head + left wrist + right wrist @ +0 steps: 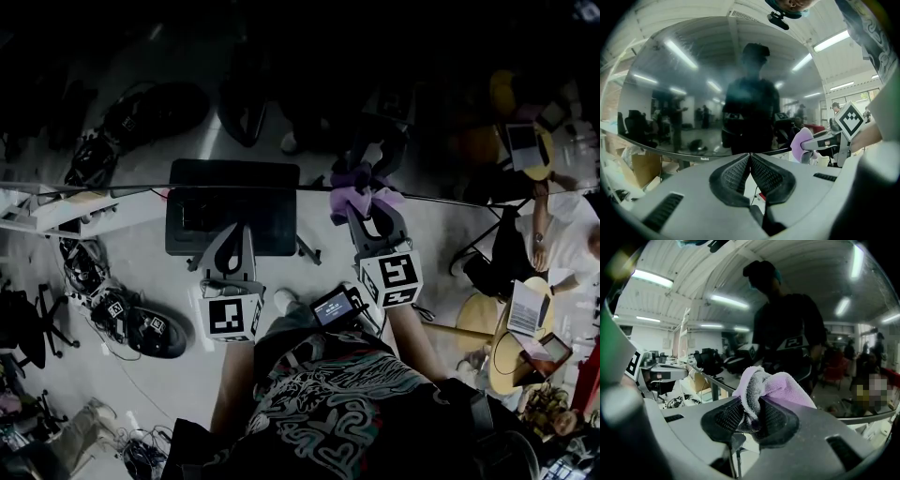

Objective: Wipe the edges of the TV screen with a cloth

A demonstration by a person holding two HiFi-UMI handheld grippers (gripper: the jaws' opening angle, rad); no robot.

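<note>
From the head view the TV (141, 190) is seen edge-on, a thin line across the picture. My right gripper (366, 214) is shut on a purple cloth (352, 192), which rests against that top edge. In the right gripper view the cloth (773, 385) bunches out of the closed jaws in front of the glossy screen (811, 333). My left gripper (236, 232) hangs just short of the edge, to the left of the cloth, shut and empty. In the left gripper view the screen (693, 79) and its bezel (670, 152) fill the picture, with the cloth (802, 143) at the right.
A dark rectangular stand base (232, 206) lies below the TV. Cables and gear (122, 319) litter the floor at the left, beside a white shelf (37, 211). Round tables (511, 352) with laptops and seated people stand at the right.
</note>
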